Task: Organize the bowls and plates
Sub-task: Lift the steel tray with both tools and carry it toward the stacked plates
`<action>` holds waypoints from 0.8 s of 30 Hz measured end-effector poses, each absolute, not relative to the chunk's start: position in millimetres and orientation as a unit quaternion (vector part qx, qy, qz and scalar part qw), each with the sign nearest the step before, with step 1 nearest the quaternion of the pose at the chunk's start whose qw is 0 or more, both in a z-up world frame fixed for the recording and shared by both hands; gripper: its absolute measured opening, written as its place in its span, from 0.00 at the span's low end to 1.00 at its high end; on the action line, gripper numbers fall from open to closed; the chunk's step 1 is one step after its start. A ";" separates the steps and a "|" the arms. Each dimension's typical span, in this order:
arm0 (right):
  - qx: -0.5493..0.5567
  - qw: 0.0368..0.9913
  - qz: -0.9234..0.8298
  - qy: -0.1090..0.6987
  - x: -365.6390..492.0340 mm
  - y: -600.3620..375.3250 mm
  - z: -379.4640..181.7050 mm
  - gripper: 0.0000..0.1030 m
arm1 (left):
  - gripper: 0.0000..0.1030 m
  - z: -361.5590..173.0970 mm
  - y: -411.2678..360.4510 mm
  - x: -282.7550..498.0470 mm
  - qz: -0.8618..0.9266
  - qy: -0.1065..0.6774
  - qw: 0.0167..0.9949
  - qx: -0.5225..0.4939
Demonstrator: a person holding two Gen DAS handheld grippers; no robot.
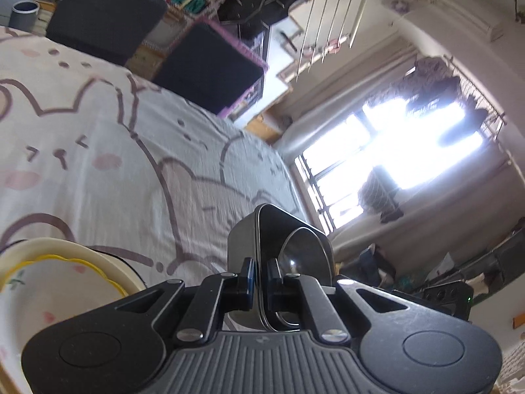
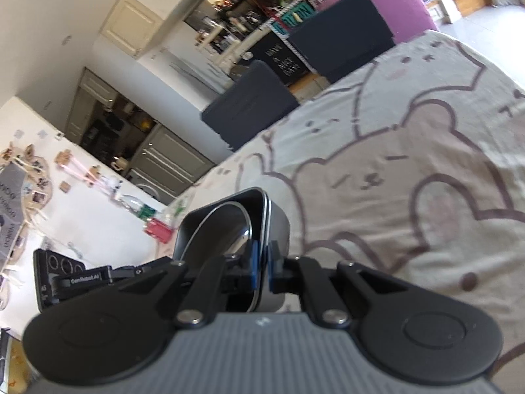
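Left wrist view, from its left edge: a stack of cream round plates [image 1: 62,262], the top one white with a wavy yellow rim line and small pink marks, lies low at the frame edge on the tabletop [image 1: 115,151], which is covered by a pale cloth printed with cartoon bears. Right of it, the left hand-held gripper [image 1: 260,277] has its jaws nearly closed, pinching one wall of a dark grey rounded-square metal bowl [image 1: 279,229]. A shiny round steel bowl [image 1: 300,249] sits nested inside it.

Right wrist view: the right hand-held gripper [image 2: 261,271] is likewise almost fully closed on the opposite wall of the same dark bowl [image 2: 229,226]. The bowl seems held clear of the cloth between both grippers, though its underside is hidden.

Progress, as a judgement: plates already gathered into one stack; two bowls nested and in hand. Left to do: set this pair down somewhere tidy, likely beside the plates.

Differences between views: only the left shows the plate stack and the bright window; only the right shows the far kitchen area, and the other gripper's body at its left.
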State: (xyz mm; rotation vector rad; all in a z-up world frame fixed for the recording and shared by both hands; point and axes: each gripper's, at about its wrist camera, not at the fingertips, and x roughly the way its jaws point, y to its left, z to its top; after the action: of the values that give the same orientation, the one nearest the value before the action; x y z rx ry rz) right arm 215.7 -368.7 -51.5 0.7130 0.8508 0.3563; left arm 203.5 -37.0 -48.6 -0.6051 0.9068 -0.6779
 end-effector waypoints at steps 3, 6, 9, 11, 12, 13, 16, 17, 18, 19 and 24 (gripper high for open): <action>0.335 0.835 0.182 0.396 217.9 -351.3 -45.1 0.07 | 0.07 -41.1 -17.1 194.7 -0.308 0.410 0.808 -0.291; 0.335 0.833 0.195 0.394 220.4 -333.2 -41.5 0.07 | 0.07 -35.3 3.8 185.8 -0.299 0.398 0.814 -0.299; 0.336 0.830 0.208 0.394 224.1 -314.5 -38.3 0.07 | 0.07 -31.6 24.7 178.1 -0.290 0.388 0.819 -0.307; 0.336 0.826 0.217 0.397 228.5 -301.7 -38.7 0.08 | 0.07 -29.7 37.8 173.0 -0.281 0.383 0.823 -0.312; 0.335 0.825 0.220 0.398 231.1 -294.7 -38.7 0.08 | 0.07 -28.6 44.2 170.2 -0.276 0.380 0.825 -0.314; 0.334 0.824 0.223 0.400 232.3 -287.7 -38.0 0.08 | 0.07 -27.5 50.2 167.4 -0.271 0.377 0.827 -0.315; 0.333 0.819 0.233 0.405 237.2 -266.6 -36.2 0.08 | 0.07 -26.2 66.7 160.0 -0.258 0.372 0.833 -0.319; 0.333 0.818 0.236 0.406 239.1 -258.7 -35.3 0.08 | 0.07 -25.9 72.1 157.5 -0.254 0.371 0.834 -0.319; 0.333 0.816 0.239 0.407 239.3 -254.9 -34.5 0.08 | 0.07 -26.6 76.7 156.2 -0.251 0.370 0.835 -0.320; 0.334 0.814 0.241 0.409 240.6 -250.6 -34.4 0.08 | 0.07 -27.3 82.0 153.8 -0.247 0.370 0.836 -0.321; 0.331 0.804 0.252 0.424 245.7 -228.4 -36.9 0.09 | 0.07 -34.8 102.1 146.2 -0.227 0.378 0.839 -0.319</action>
State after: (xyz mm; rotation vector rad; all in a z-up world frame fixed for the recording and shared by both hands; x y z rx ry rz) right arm 245.7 -228.4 -36.9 0.7090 0.9082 0.5394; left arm 146.2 102.1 -34.8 -0.6743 0.7996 -0.4806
